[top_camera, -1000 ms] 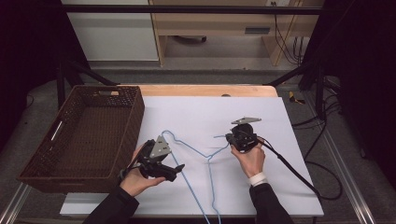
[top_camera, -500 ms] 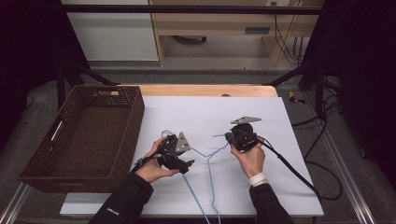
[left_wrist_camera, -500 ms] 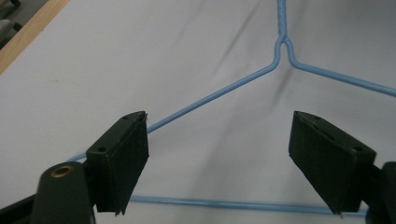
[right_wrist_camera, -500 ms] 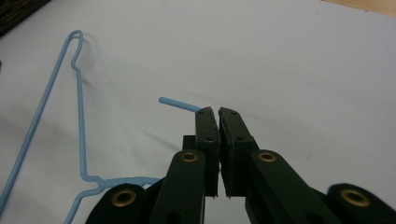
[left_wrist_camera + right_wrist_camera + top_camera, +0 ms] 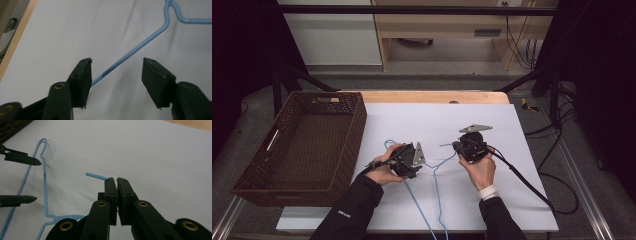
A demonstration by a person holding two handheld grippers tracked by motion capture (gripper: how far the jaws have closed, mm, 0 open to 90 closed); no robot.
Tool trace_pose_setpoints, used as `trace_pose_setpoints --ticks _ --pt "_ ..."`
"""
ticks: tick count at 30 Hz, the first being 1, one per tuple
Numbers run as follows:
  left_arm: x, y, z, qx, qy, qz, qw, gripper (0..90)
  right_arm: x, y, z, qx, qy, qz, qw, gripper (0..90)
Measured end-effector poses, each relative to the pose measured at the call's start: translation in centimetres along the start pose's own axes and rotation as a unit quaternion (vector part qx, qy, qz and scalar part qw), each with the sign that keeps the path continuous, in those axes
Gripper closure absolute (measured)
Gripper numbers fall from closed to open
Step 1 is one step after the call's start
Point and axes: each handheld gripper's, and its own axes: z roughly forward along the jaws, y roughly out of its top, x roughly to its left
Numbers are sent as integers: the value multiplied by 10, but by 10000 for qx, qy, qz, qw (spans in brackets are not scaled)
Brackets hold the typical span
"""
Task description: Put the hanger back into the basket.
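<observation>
A light-blue wire hanger (image 5: 435, 186) lies flat on the white table top (image 5: 432, 117). My right gripper (image 5: 457, 147) is shut on its hook; in the right gripper view the hook's tip (image 5: 96, 176) pokes out left of the closed right gripper (image 5: 116, 179). My left gripper (image 5: 413, 163) stands open astride one sloping arm of the hanger. In the left gripper view that blue wire (image 5: 140, 46) runs up between the spread jaws of the left gripper (image 5: 116, 65), nearer the left pad (image 5: 83, 75). The left gripper (image 5: 33, 180) also appears open beyond the hanger (image 5: 45, 185).
A dark woven basket (image 5: 357, 120) stands at the table's left side, with nothing in it. The right gripper's black cable (image 5: 522, 180) trails off to the right. A wooden strip (image 5: 437, 96) borders the far edge of the table.
My left gripper has moved right, from beside the basket to the hanger, and now straddles one of its arms. The right gripper has held still on the hook.
</observation>
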Motion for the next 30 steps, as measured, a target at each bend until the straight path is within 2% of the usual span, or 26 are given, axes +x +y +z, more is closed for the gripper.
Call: trace_pose_setpoints --ticks 7,11,16,21,27,30 --pt "-3 -2 14 -98 -71 380 9992 555 -1 0 2 -2 -8 -54 10000 874" --pt "-5 -1 21 -79 15 732 9973 622 -1 0 1 13 27 -50 10000 874" --pt "-4 -1 24 -80 70 906 9958 701 0 -1 2 43 6 -24 10000 874" --pt "-8 -2 25 -82 243 1250 9918 730 0 -1 3 62 -19 -44 10000 873" --pt "-11 -1 25 -70 357 1513 9878 754 -1 -1 4 34 -9 -44 10000 871" --pt "-15 1 23 -6 422 1734 9839 776 -1 0 4 -14 -17 -70 10000 868"
